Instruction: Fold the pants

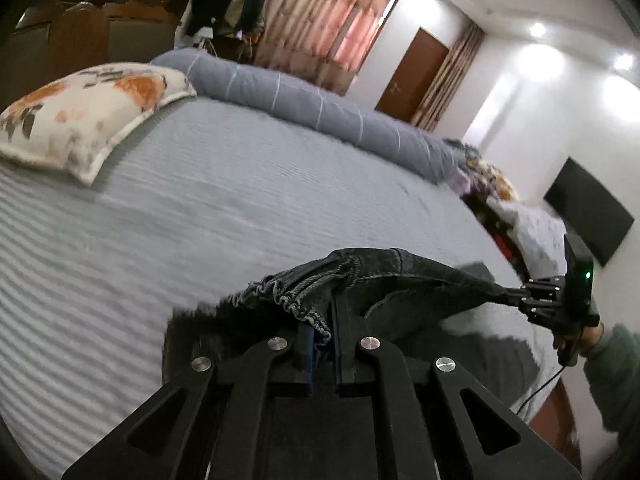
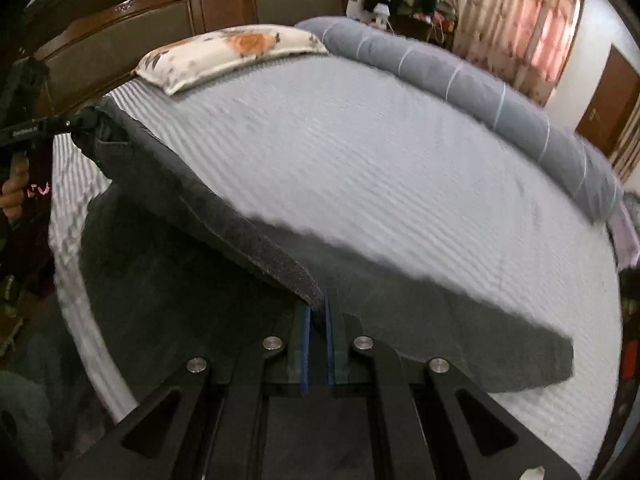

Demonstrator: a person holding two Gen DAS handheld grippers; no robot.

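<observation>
Between the blue pads of the left gripper a bunched elastic hem or waistband of the dark grey pants is pinched; jaws closed on cloth. The right gripper is likewise clamped on the pants' edge, w/ fabric stretched taut btwn the two. Pants are held up above the bed, the rest draping down onto the striped sheet. Judged reason for the two-point hold: one edge is kept straight so the garment can be carried over and laid flat for a fold.

Counted: 2 grippers, each gripped by a person's hand; 1 pair of pants; 1 floral pillow near the wooden headboard; 1 rolled grey duvet along the far side; 1 dark wall screen; approx. 4 ceiling lights, blurred.
</observation>
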